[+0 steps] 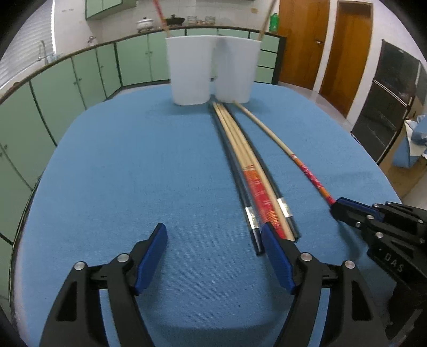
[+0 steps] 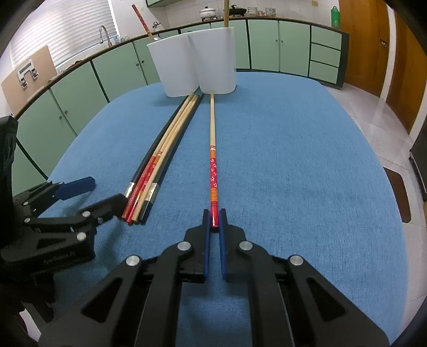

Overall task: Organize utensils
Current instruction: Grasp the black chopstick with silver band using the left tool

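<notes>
Two white cups (image 1: 210, 69) (image 2: 194, 61) stand side by side at the table's far edge, each holding one chopstick. A bundle of several black, wooden and red-patterned chopsticks (image 1: 253, 170) (image 2: 160, 157) lies on the blue cloth, pointing at the cups. My left gripper (image 1: 213, 240) (image 2: 105, 190) is open at the bundle's near end, its right finger touching it. My right gripper (image 2: 214, 217) (image 1: 339, 206) is shut on the red end of a single red-patterned chopstick (image 2: 212, 149) (image 1: 291, 154) lying apart to the right.
The blue cloth (image 1: 128, 170) (image 2: 307, 165) covers the round table. Green cabinets (image 1: 88, 69) curve behind it, with wooden doors (image 1: 347, 53) at the right. A green bottle (image 2: 335, 16) and pots stand on the far counter.
</notes>
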`<state>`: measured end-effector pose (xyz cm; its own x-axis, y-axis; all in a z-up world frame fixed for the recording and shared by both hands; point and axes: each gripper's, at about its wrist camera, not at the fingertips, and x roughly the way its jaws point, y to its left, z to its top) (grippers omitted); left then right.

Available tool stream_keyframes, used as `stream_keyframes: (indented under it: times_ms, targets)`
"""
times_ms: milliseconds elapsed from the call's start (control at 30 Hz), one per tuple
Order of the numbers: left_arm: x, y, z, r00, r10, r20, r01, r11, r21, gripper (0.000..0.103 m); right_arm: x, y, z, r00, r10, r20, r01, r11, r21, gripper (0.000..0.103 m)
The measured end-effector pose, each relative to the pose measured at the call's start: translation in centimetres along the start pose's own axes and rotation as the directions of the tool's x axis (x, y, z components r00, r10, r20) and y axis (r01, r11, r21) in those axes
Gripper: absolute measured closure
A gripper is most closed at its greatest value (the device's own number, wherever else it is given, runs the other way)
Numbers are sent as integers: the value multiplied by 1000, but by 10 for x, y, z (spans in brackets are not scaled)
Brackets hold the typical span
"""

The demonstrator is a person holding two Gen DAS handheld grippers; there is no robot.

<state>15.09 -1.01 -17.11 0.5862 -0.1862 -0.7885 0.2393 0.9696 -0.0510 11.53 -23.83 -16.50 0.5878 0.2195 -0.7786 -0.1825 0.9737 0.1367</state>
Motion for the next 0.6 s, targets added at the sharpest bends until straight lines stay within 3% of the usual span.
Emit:
stream_keyframes:
  times_ms: [433, 533, 600]
  targets:
    - [-1, 4, -6, 1000, 17, -3, -17, 1000, -12, 30, 1, 1, 1, 1000, 0, -1, 0, 1000, 1, 97]
    - [-1, 0, -5, 1000, 29, -2, -29, 1000, 1, 38, 2, 1, 1, 1000, 0, 0, 0, 1000, -1, 97]
    - [-2, -1, -6, 1000, 25, 4, -25, 1000, 5, 54, 2, 0, 1, 1000, 3, 0, -3, 1000, 1, 97]
